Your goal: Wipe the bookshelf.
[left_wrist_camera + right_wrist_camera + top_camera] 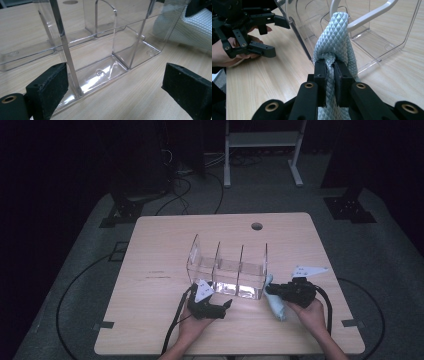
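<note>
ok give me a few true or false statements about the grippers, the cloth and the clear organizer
1. The right gripper is clamped on the pale blue cloth. True.
2. The left gripper holds the cloth. False: its jaws stand open with nothing between the pads.
3. The clear organizer stands upright on the table. True.
4. The cloth lies inside one of the organizer's compartments. False: it is outside, at the organizer's right end.
5. The organizer's compartments hold pens. False: they are empty.
</note>
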A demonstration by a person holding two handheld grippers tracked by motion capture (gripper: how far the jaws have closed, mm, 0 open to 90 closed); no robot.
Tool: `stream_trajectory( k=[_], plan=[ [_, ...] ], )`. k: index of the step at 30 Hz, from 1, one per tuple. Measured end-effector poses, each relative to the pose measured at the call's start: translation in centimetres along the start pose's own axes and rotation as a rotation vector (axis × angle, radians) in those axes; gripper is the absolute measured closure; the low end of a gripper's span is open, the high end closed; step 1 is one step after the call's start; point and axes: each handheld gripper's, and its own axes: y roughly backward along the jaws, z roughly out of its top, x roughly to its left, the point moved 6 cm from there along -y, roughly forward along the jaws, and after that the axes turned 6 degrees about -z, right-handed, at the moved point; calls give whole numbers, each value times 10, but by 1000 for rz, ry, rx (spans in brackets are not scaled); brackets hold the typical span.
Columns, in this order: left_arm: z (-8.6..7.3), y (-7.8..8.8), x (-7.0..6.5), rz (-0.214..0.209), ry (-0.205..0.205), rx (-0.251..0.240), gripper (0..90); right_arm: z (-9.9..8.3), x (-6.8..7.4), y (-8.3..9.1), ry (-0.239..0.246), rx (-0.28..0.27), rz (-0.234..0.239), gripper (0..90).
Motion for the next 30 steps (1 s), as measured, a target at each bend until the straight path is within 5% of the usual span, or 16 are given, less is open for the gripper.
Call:
stream_trajectory(
  k=[13, 30],
  plan=[
    [6, 36, 9, -6, 24, -58, 58, 5, 10, 8, 21, -20, -1, 815],
    [13, 81, 48, 43, 26, -103, 58, 6, 29, 16, 46, -27, 2, 816]
  ],
)
